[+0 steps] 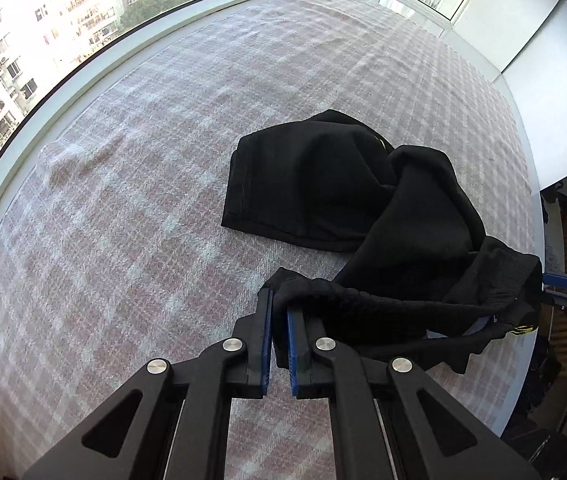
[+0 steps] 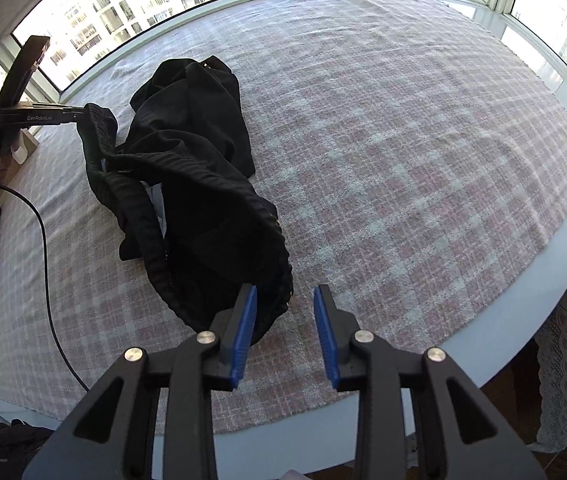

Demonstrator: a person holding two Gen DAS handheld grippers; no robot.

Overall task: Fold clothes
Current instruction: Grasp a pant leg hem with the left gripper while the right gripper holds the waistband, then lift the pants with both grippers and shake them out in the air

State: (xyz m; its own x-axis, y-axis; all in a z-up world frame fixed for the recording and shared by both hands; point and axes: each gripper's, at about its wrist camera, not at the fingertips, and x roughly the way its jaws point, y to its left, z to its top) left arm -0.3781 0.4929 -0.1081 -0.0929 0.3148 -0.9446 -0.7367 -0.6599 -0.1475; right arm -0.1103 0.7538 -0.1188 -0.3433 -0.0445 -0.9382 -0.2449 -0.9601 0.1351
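Left wrist view: left gripper (image 1: 279,300) was clamped on the ribbed waistband (image 1: 363,300) of the black shorts (image 1: 323,184), blue pads (image 1: 266,344) nearly together with fabric pinched at the tips. The waistband end was lifted off the surface; the leg end lay flat further out on the pink-and-white plaid cloth (image 1: 143,200) covering the table (image 1: 531,152). A fold of the shorts ran from the flat part back up to the held band. At the right edge, the right gripper (image 1: 559,292) was partly in frame, just beside the far end of the waistband; contact couldn't be told from this view. Windows (image 1: 43,28) curved round the far side, apartment blocks outside. Right wrist view: right gripper (image 2: 285,292) was spread wide, blue pads (image 2: 243,336) well apart, nothing between them. The near edge of the waistband (image 2: 279,248) sat just ahead of the left finger, overlapping it in frame. The shorts (image 2: 187,140) lay bunched left of centre on the plaid cloth (image 2: 403,160), waistband opened into a loop with a pale label (image 2: 155,200) inside. The left gripper (image 2: 77,114) held the far end of the band at upper left. A black cable (image 2: 43,240) trailed across the cloth on the left. White table edge (image 2: 563,248) showed at right.
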